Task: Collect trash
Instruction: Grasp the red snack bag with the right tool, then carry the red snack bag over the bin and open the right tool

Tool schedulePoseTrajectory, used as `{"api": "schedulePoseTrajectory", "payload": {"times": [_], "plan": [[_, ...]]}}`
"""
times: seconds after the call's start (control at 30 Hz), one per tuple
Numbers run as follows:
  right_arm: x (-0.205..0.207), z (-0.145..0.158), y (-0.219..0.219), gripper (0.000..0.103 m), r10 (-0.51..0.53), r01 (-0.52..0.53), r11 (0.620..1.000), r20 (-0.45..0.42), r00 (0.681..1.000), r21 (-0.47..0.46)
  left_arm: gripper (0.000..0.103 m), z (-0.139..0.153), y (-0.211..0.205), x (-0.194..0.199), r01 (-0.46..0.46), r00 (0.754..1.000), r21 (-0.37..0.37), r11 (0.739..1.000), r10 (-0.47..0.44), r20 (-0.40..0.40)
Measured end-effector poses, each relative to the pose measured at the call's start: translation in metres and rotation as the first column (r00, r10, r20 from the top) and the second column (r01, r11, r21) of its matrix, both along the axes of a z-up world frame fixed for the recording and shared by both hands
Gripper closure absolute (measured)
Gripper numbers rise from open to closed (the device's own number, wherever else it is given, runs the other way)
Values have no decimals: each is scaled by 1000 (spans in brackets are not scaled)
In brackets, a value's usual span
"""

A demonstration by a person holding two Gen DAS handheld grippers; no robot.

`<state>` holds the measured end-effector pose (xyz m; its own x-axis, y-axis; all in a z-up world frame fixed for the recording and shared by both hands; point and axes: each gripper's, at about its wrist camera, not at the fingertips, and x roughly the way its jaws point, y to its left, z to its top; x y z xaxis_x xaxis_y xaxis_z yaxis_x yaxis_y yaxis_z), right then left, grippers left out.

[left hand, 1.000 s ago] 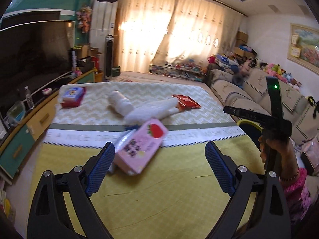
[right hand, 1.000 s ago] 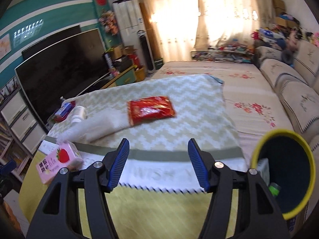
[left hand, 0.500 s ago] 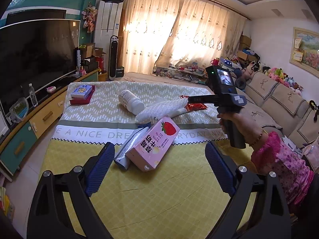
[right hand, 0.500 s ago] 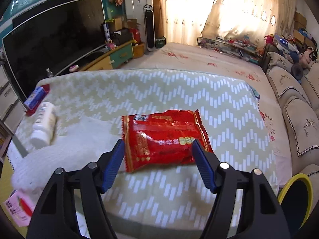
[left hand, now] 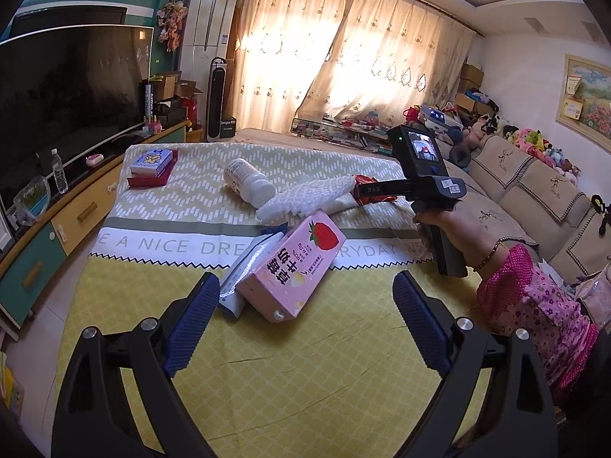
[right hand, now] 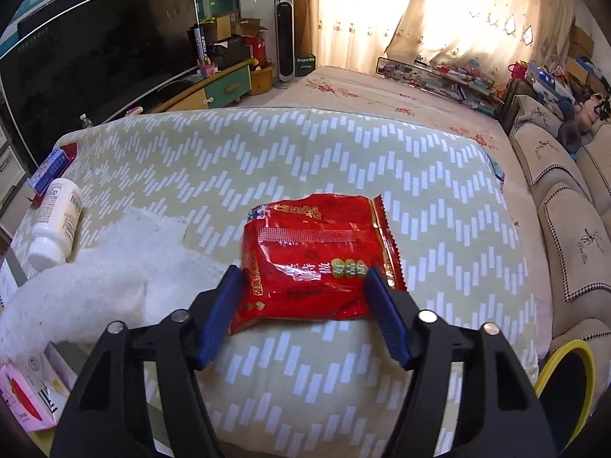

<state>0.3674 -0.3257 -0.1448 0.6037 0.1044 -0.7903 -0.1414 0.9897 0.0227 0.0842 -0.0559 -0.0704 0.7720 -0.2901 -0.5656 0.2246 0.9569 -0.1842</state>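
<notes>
Now lowered around the red snack bag (right hand: 319, 259) on the chevron-covered bed (right hand: 267, 145), closer than half a second ago; right gripper (right hand: 301, 290) fingers apart, straddling it, not clamped. Left gripper (left hand: 305, 305) spread, idle near pink carton (left hand: 292, 267). Likely ready for squeeze.

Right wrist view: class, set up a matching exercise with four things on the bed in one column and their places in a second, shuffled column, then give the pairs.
Things:
1. red snack bag
2. white bottle
3. pink carton
4. yellow-rimmed bin

Places:
A. bottom left corner
B. between the right gripper fingers
C. lower right, beside the bed
D. lying on its side, left edge

Pairs: 1-B, 2-D, 3-A, 4-C
</notes>
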Motion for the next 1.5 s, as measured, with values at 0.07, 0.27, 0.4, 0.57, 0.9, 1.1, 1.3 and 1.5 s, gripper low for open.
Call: {"api": "schedulePoseTrajectory", "payload": {"times": [0.07,0.27,0.4,0.57,0.9,1.1,1.3,1.5], "plan": [[-8,-2,-2,51,-10,10,1000,5,1000,13,12,0,-1,0,1,1000,0,1000,-1,2],[-21,13,-22,88,-25,24,995,15,1000,100,12,0,0,1,-1,1000,1,1000,1,4],[-40,24,-32,88,-13,9,992,32,999,128,12,-1,-1,1,4,1000,0,1000,-4,5],[-81,41,-40,88,-10,-2,988,81,997,155,12,-2,-2,0,11,1000,-5,1000,-11,4],[-176,56,-107,88,-166,128,972,195,967,195,12,-6,-14,2,39,999,-1,999,-39,-8],[-206,50,-180,87,-346,306,932,219,913,194,12,-4,-25,2,59,998,15,998,-59,-7],[-213,27,-243,86,-468,444,881,166,868,161,12,-4,-36,5,78,997,23,997,-77,-12],[-212,5,-275,79,-530,517,847,134,837,122,12,-5,-41,6,87,996,35,996,-87,-17]]}}
